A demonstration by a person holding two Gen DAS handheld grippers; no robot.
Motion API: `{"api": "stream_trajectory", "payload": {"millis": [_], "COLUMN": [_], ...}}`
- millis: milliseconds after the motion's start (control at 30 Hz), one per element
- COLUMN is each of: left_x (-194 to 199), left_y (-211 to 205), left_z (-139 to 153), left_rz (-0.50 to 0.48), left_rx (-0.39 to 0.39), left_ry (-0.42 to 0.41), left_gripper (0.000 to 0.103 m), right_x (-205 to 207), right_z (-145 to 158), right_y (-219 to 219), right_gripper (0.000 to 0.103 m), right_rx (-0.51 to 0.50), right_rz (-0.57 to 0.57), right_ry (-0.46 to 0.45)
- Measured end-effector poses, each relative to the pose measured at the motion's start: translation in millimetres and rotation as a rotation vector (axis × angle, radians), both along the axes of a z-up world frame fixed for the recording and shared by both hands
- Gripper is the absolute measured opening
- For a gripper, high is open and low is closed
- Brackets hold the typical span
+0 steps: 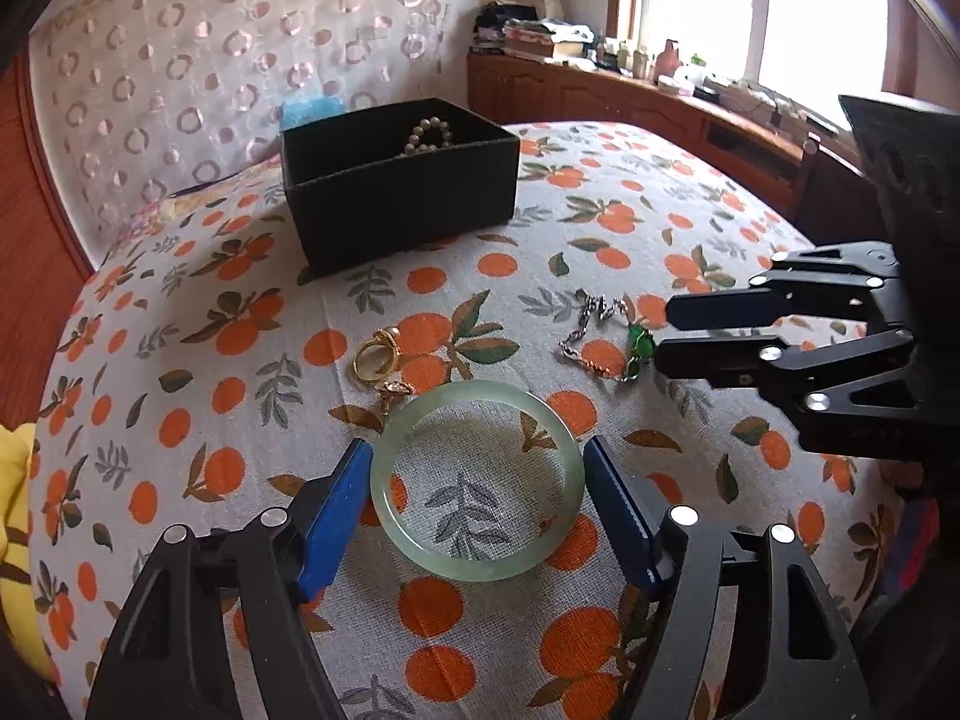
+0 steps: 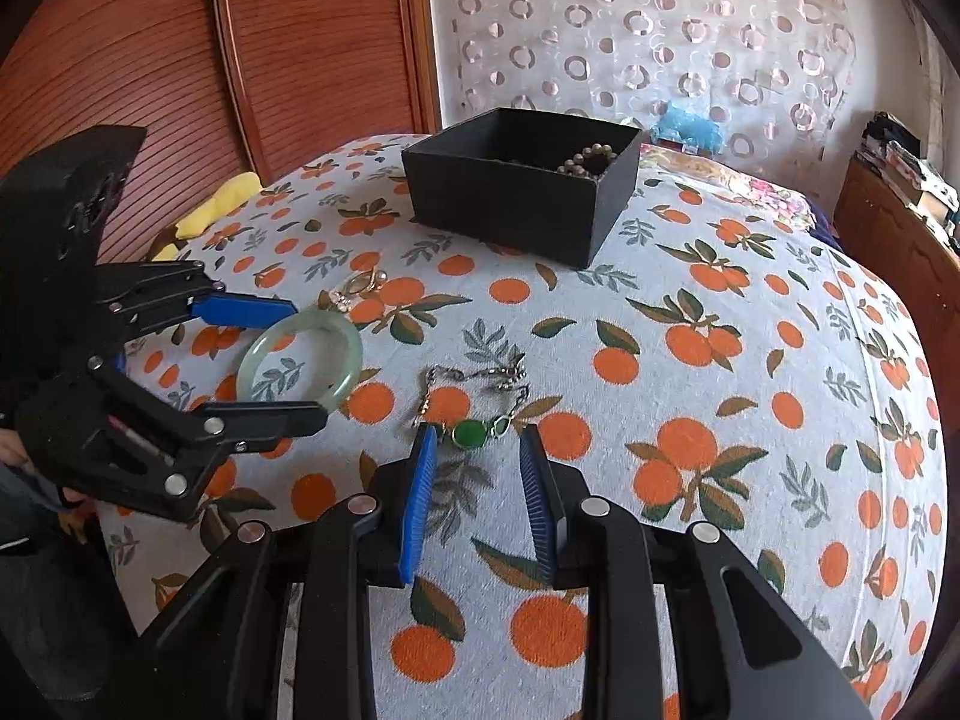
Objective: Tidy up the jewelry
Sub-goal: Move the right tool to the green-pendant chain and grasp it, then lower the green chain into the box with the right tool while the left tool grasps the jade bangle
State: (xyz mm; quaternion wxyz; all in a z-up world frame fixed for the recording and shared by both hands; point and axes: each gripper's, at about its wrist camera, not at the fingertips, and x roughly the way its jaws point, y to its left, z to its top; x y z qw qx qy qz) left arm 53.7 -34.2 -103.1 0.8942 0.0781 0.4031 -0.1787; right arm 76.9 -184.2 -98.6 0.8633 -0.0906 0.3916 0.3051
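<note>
Straddling the jade bangle (image 1: 477,480) is where the left gripper (image 1: 477,462) sits right now, one blue pad on each side of the ring. Both pads look like they're right at the outer edge, left one touching or nearly so, right one just beside it. Honestly can't tell whether they're actually pressing yet, so calling it not clamped. The bangle lies flat on the orange-print cloth (image 1: 600,228), and since it's round there's no long axis to worry about; the jaws just need to close across its full width.

Over on the other side, the right gripper (image 2: 477,456) is partly closed with nothing between its pads. It hovers just short of the chain bracelet with the green stone (image 2: 468,433), which stretches away from the tips toward the black box (image 2: 510,204). The stone end is the near end, so that's probably the part to pinch.

A couple of gold rings (image 1: 375,357) lie just past the bangle, close to its far rim, so a sloppy lift could nudge them.

The box sits well beyond both grippers, with a beaded bracelet (image 1: 427,137) already inside. The left hand is clearly the one nearer the bangle.
</note>
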Motion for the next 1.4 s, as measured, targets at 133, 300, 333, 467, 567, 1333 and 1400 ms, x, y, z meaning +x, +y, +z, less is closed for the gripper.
{"api": "stream_trajectory", "payload": {"millis": [133,300,333,467,567,1333,1400], "left_x": [-2,-3,-4,-4,-4,-3,-2], "left_y": [4,10,12,15,16,24,24], "left_z": [6,13,15,18,21,31,32], "left_rz": [0.017,0.045,0.051,0.066,0.073,0.108,0.113], "left_rx": [-0.019,-0.045,-0.05,-0.064,-0.07,-0.1,-0.096], "left_ry": [-0.023,-0.051,-0.055,-0.068,-0.077,-0.104,-0.111], "left_gripper": [0.069,0.069,0.069,0.069,0.069,0.069,0.069], "right_x": [9,18,17,10,6,6,11], "right_z": [-1,-3,-4,-5,-5,41,50], "right_y": [5,12,13,14,8,-9,-8], "right_gripper": [0.031,0.031,0.031,0.031,0.031,0.02,0.02], "right_rx": [-0.009,-0.022,-0.027,-0.064,-0.09,-0.057,-0.053], "right_rz": [-0.03,-0.048,-0.043,-0.025,-0.023,-0.013,-0.013], "right_ry": [0.005,0.024,0.028,0.011,0.004,-0.136,-0.157]}}
